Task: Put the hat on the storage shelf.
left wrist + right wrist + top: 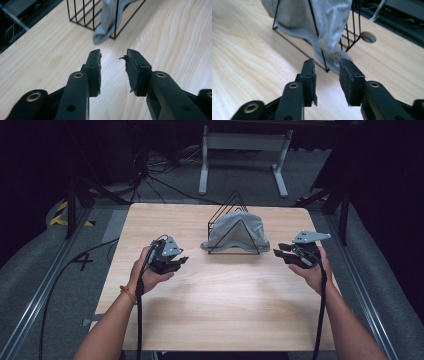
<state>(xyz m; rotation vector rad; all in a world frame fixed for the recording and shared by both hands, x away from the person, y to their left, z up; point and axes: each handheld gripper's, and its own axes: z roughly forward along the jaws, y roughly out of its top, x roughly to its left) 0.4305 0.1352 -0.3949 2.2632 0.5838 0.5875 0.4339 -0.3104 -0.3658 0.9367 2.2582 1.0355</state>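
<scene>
A wire rack (pixel 234 227) stands on the table (pixel 220 295), toward its far edge. A cloth (pixel 235 232) hangs over the rack, its lower ends spilling onto the table just beside the rack's base. The left gripper (pixel 172 262) is left of the rack, the right gripper (pixel 292 254) right of it, both slightly nearer the person, apart from rack and cloth.

I see a light wooden table (pixel 215 295) with rounded corners. On its far half stands a black wire rack (pixel 234 227), its feet directly on the wood, and a grey cloth (pixel 235 232) draped over it trails onto the tabletop.
</scene>
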